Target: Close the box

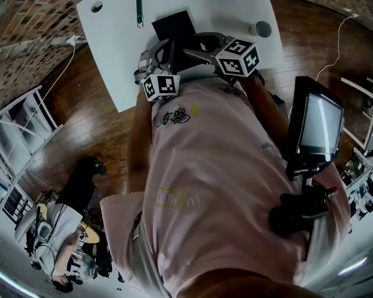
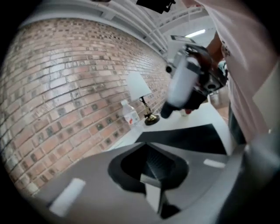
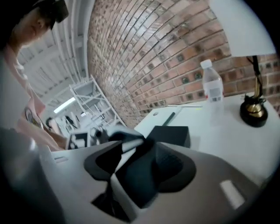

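Observation:
A flat black box (image 1: 173,25) lies on the white table (image 1: 111,41), just beyond both grippers. In the right gripper view the box (image 3: 171,134) shows a level dark top. In the left gripper view the box (image 2: 186,136) is a dark slab ahead of the jaws. My left gripper (image 1: 158,53) is shut with nothing in it; its fingers (image 2: 154,175) meet. My right gripper (image 1: 195,48) hovers near the box's front edge, with its jaws a little apart and nothing between them (image 3: 131,173). Neither gripper touches the box.
A pen (image 1: 139,13) lies on the table left of the box and a small grey round object (image 1: 263,28) to its right. A water bottle (image 3: 212,89) and a brass-footed lamp (image 3: 253,111) stand by the brick wall. A screen on a stand (image 1: 316,125) is at my right.

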Motion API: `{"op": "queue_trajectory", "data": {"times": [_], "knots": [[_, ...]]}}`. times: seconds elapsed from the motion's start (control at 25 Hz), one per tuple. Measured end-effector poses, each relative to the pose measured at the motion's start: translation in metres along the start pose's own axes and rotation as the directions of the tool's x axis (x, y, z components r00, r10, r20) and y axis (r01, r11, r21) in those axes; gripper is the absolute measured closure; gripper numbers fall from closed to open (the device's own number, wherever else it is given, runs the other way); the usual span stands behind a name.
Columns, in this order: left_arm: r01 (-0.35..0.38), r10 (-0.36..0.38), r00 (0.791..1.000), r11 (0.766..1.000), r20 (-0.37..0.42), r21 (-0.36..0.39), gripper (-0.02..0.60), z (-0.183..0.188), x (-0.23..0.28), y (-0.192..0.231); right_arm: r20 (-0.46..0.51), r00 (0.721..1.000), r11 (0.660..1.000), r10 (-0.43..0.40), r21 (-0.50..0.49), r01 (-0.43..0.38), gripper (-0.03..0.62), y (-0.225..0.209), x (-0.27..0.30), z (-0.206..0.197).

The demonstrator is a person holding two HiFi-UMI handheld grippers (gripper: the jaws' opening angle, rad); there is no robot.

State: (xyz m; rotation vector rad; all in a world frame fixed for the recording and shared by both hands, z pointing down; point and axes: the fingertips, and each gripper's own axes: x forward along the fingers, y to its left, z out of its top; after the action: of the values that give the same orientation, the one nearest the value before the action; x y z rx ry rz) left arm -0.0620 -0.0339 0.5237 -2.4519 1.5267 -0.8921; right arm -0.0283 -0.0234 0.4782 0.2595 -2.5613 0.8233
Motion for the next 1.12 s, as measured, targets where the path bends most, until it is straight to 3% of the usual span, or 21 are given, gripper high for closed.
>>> {"op": "queue_trajectory", "data": {"times": [0.04, 0.08, 0.16, 0.2, 0.24, 0.28, 0.36, 0.4, 0.44, 0.52, 0.6, 0.72, 0.76, 0.8, 0.88, 0.92, 1.04, 1.12], "knots": [[-0.005, 0.004, 1.000, 1.000, 0.003, 0.006, 0.567, 0.002, 0.004, 0.013, -0.031, 0.998, 0.998, -0.047, -0.039, 0.046, 0.310, -0.014, -0.001, -0.012], [0.022, -0.022, 1.000, 1.000, -0.006, -0.005, 0.524, 0.005, 0.014, 0.022, -0.075, 0.993, 0.993, -0.089, -0.084, 0.083, 0.274, -0.026, -0.001, -0.028], [0.134, -0.137, 0.989, 0.990, -0.057, -0.053, 0.439, 0.007, 0.041, 0.032, -0.155, 0.982, 0.988, -0.112, -0.122, 0.094, 0.229, -0.037, 0.000, -0.057], [0.201, -0.207, 0.974, 0.977, -0.096, -0.077, 0.391, 0.006, 0.056, 0.033, -0.179, 0.979, 0.989, -0.100, -0.124, 0.078, 0.229, -0.035, 0.003, -0.068], [0.272, -0.285, 0.948, 0.956, -0.141, -0.105, 0.306, 0.004, 0.067, 0.031, -0.196, 0.977, 0.990, -0.083, -0.131, 0.058, 0.229, -0.030, 0.006, -0.077], [0.347, -0.369, 0.912, 0.927, -0.181, -0.142, 0.274, 0.004, 0.073, 0.027, -0.203, 0.977, 0.988, -0.066, -0.149, 0.036, 0.229, -0.025, 0.008, -0.082], [0.480, -0.526, 0.820, 0.847, -0.226, -0.229, 0.278, 0.010, 0.073, 0.014, -0.176, 0.984, 0.982, -0.034, -0.187, 0.001, 0.216, -0.021, 0.005, -0.080], [0.526, -0.581, 0.780, 0.810, -0.233, -0.258, 0.319, 0.014, 0.071, 0.009, -0.149, 0.989, 0.981, -0.023, -0.194, -0.007, 0.216, -0.025, 0.000, -0.074], [0.557, -0.615, 0.752, 0.785, -0.236, -0.271, 0.319, 0.016, 0.069, 0.006, -0.128, 0.992, 0.979, -0.022, -0.203, -0.004, 0.217, -0.035, -0.006, -0.067], [0.595, -0.651, 0.723, 0.757, -0.232, -0.272, 0.321, 0.018, 0.068, 0.005, -0.137, 0.989, 0.962, -0.050, -0.274, 0.011, 0.217, -0.061, -0.019, -0.052], [0.638, -0.694, 0.690, 0.718, -0.206, -0.278, 0.310, 0.023, 0.064, -0.002, -0.197, 0.979, 0.921, -0.060, -0.388, -0.022, 0.215, -0.080, -0.022, -0.037], [0.724, -0.784, 0.590, 0.620, -0.193, -0.302, 0.335, 0.032, 0.043, -0.034, -0.350, 0.937, 0.821, -0.015, -0.539, -0.188, 0.190, -0.085, -0.014, -0.036], [0.740, -0.794, 0.573, 0.608, -0.204, -0.287, 0.354, 0.033, 0.038, -0.045, -0.418, 0.909, 0.779, 0.005, -0.568, -0.266, 0.165, -0.082, -0.011, -0.041], [0.745, -0.787, 0.577, 0.617, -0.219, -0.255, 0.350, 0.033, 0.038, -0.052, -0.487, 0.873, 0.738, 0.026, -0.580, -0.345, 0.139, -0.080, -0.008, -0.049], [0.733, -0.759, 0.606, 0.649, -0.238, -0.205, 0.345, 0.029, 0.042, -0.056, -0.592, 0.803, 0.666, 0.065, -0.573, -0.477, 0.121, -0.074, -0.001, -0.067], [0.727, -0.753, 0.613, 0.657, -0.240, -0.202, 0.344, 0.029, 0.043, -0.056, -0.621, 0.779, 0.633, 0.087, -0.570, -0.524, 0.117, -0.068, 0.002, -0.075], [0.717, -0.750, 0.615, 0.660, -0.244, -0.223, 0.333, 0.031, 0.037, -0.058, -0.656, 0.744, 0.545, 0.124, -0.582, -0.604, 0.114, -0.048, 0.011, -0.089], [0.701, -0.744, 0.627, 0.668, -0.230, -0.249, 0.341, 0.032, 0.033, -0.055, -0.669, 0.735, 0.517, 0.113, -0.592, -0.618, 0.121, -0.043, 0.014, -0.093]]}}
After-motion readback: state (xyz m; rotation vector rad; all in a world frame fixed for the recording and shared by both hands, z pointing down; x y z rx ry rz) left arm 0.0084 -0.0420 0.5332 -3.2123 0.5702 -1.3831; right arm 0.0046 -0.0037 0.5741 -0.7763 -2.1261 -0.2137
